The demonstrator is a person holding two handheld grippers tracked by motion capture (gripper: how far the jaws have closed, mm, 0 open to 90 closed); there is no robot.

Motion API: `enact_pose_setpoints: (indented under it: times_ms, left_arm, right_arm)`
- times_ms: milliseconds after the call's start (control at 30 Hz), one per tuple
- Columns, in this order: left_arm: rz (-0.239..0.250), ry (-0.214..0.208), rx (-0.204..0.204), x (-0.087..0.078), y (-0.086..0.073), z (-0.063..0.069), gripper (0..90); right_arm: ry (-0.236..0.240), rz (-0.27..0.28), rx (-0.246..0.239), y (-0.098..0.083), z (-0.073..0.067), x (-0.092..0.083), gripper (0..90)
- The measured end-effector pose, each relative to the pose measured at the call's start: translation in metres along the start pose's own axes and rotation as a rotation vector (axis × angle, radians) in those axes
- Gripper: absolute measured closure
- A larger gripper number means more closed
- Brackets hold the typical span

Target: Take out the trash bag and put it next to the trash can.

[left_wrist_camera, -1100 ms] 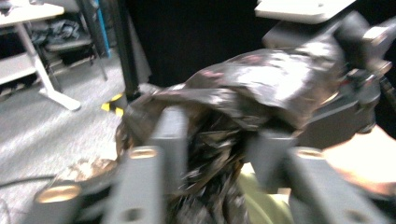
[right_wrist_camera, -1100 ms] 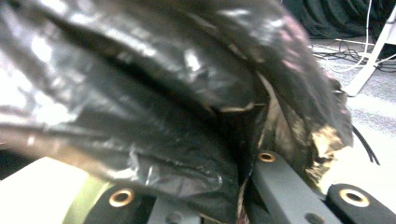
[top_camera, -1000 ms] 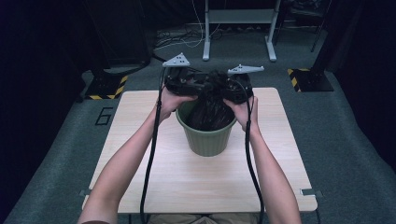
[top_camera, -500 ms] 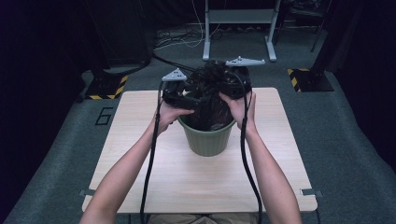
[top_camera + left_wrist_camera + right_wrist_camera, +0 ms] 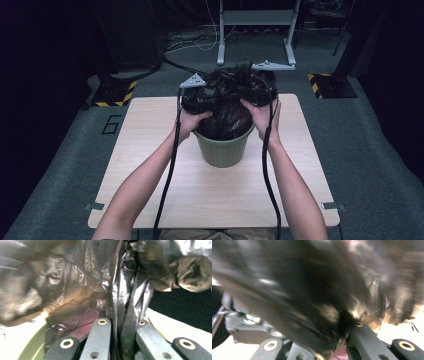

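Note:
A green bin [image 5: 222, 150] stands in the middle of the wooden table [image 5: 150, 165], lined with a black plastic bag [image 5: 227, 117] whose gathered top bulges above the rim. My left gripper [image 5: 200, 97] is at the bag's left side. In the left gripper view, my left gripper [image 5: 121, 321] has just closed and is shut on a fold of the black bag [image 5: 75, 290]. My right gripper [image 5: 255, 92] holds the right side. The right gripper view is blurred, with my right gripper [image 5: 337, 335] pressed on a bunch of the bag [image 5: 299, 290]; its jaws have just been opening slightly.
Behind the table stands a grey metal frame [image 5: 255, 30] with cables on the floor. Yellow-and-black striped bases sit at the back left [image 5: 112, 95] and back right [image 5: 327, 82]. Each gripper's black cable [image 5: 167, 180] trails back over the table.
The left gripper has sunk a little and closed on the bag. The right gripper has risen, and the bag's top is bunched higher above the bin.

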State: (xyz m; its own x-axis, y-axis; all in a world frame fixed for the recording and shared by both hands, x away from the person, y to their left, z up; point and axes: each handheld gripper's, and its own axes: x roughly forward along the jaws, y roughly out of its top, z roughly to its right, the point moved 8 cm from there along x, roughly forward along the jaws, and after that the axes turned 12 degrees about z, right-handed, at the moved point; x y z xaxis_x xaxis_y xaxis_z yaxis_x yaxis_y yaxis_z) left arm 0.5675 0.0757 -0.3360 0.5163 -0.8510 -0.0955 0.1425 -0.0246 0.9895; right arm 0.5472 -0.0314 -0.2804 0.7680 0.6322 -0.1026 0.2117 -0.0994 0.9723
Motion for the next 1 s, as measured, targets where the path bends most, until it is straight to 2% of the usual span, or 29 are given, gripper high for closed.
enact_pose_setpoints:
  times_ms: [133,233,400,467,500,567,633,767,867,967,1000]
  left_arm:
    - [0.022,-0.005,0.022,-0.009,0.012,-0.001,89.7]
    - [0.03,-0.03,0.048,-0.014,0.019,0.003,89.6]
    - [0.04,-0.069,0.118,-0.018,0.026,0.012,89.0]
    - [0.048,-0.079,0.128,-0.019,0.028,0.015,84.9]
    - [0.055,-0.083,0.128,-0.019,0.029,0.016,83.5]
    - [0.065,-0.061,0.129,-0.02,0.03,0.014,88.5]
    - [0.071,-0.032,0.119,-0.022,0.032,0.01,89.5]
    - [0.102,-0.03,0.072,-0.026,0.036,0.001,89.5]
    - [0.11,-0.045,0.067,-0.026,0.037,0.003,89.5]
    - [0.115,-0.073,0.081,-0.023,0.041,0.011,89.4]
    - [0.113,-0.074,0.089,-0.022,0.043,0.013,89.4]
  right_arm:
    - [-0.006,0.008,0.024,-0.003,0.017,-0.007,79.0]
    - [-0.012,0.0,0.018,-0.008,0.022,-0.007,81.2]
    - [0.009,-0.023,0.029,-0.015,0.022,0.0,86.0]
    - [0.016,-0.044,0.023,-0.017,0.018,0.003,86.8]
    - [0.023,-0.052,0.023,-0.019,0.016,0.005,87.0]
    - [0.031,-0.069,0.018,-0.022,0.013,0.008,84.6]
    - [0.036,-0.069,0.025,-0.024,0.013,0.008,75.6]
    - [0.068,-0.059,0.047,-0.029,0.015,0.003,64.8]
    - [0.065,-0.058,0.046,-0.034,0.017,0.001,64.7]
    - [0.071,-0.071,0.047,-0.037,0.014,0.004,72.5]
    - [0.085,-0.078,0.038,-0.039,0.01,0.007,75.7]
